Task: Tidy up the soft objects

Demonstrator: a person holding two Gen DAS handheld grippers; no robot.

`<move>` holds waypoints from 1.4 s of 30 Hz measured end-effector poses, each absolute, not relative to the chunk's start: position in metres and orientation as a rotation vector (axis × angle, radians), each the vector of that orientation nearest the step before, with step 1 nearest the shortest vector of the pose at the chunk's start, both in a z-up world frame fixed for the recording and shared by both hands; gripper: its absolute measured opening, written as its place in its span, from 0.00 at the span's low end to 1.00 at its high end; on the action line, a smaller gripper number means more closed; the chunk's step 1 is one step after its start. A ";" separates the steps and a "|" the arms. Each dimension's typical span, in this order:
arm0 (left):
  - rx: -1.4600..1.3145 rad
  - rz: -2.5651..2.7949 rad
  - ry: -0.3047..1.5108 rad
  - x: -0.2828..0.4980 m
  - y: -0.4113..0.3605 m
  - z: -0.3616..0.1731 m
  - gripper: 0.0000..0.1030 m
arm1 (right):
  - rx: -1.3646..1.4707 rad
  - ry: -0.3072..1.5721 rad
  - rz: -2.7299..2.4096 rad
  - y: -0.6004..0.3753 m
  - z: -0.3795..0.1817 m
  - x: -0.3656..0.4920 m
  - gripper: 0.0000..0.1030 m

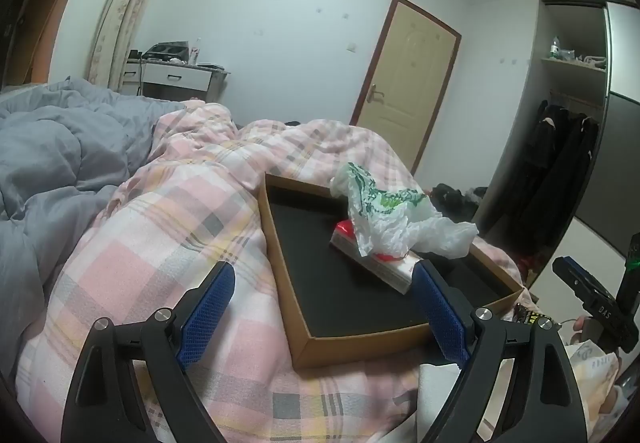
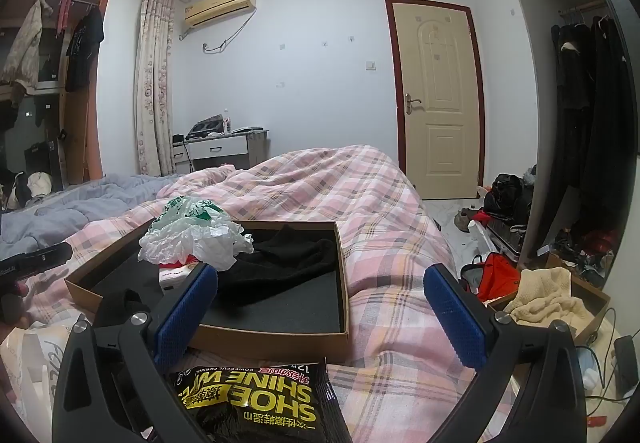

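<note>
Right wrist view: shoe-shine wipes packet lies on the bed, directly below the fully spread, empty right claw, just short of the box's near edge.

Pink plaid quilt, brown box lined black, white-green plastic bag, blue-padded grippers.

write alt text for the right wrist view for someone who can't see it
The open right gripper hovers empty over a pink plaid quilt, above a black shoe shine wipes pack. Ahead, a shallow cardboard box holds a crumpled plastic bag, a black cloth and a red-and-white packet.
</note>
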State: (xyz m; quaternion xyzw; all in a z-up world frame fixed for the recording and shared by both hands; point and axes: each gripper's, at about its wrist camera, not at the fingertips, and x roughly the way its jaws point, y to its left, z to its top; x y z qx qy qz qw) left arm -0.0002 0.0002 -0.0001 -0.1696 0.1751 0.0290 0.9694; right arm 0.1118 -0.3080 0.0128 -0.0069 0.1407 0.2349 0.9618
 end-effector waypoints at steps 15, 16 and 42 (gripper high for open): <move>-0.338 0.042 0.356 0.001 -0.001 -0.001 0.86 | -0.011 0.283 0.476 -0.309 0.013 0.112 1.00; -0.340 0.039 0.355 0.001 -0.001 -0.001 0.86 | -0.011 0.283 0.476 -0.309 0.013 0.112 1.00; -0.345 0.017 0.361 0.001 -0.002 -0.001 0.86 | -0.009 0.282 0.477 -0.310 0.014 0.112 1.00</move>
